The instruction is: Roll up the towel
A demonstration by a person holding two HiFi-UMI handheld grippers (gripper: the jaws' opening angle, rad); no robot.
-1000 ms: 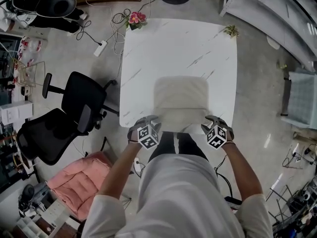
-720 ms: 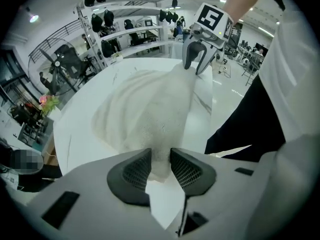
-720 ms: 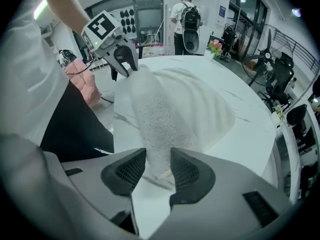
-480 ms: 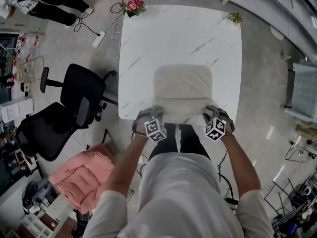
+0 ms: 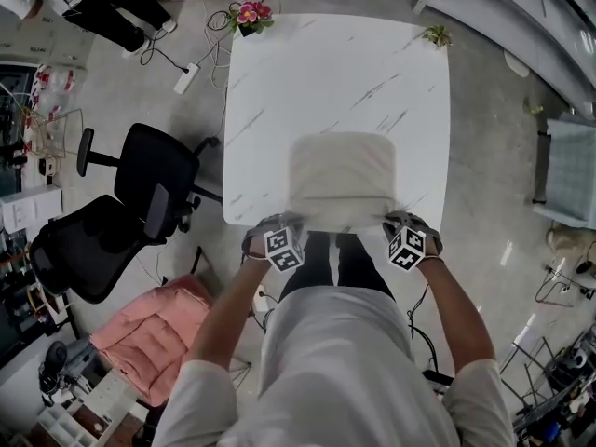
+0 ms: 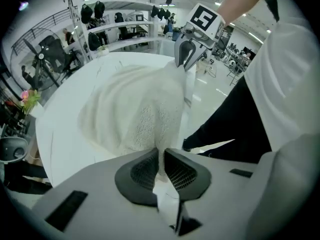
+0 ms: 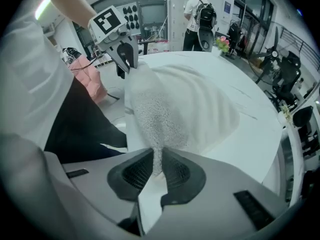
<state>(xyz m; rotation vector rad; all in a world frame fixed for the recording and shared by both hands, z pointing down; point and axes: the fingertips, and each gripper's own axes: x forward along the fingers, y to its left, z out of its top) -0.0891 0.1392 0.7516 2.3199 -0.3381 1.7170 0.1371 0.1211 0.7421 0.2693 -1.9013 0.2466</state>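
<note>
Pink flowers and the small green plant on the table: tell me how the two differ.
The pink flowers carry bright pink blooms, while the green plant shows only pale green leaves. The pink flowers stand at the far left corner of the table, and the green plant stands at its far right corner. The pink flowers look the bulkier of the two. Both sit at the table's far edge, apart from the towel.

No readable text or labels.
</note>
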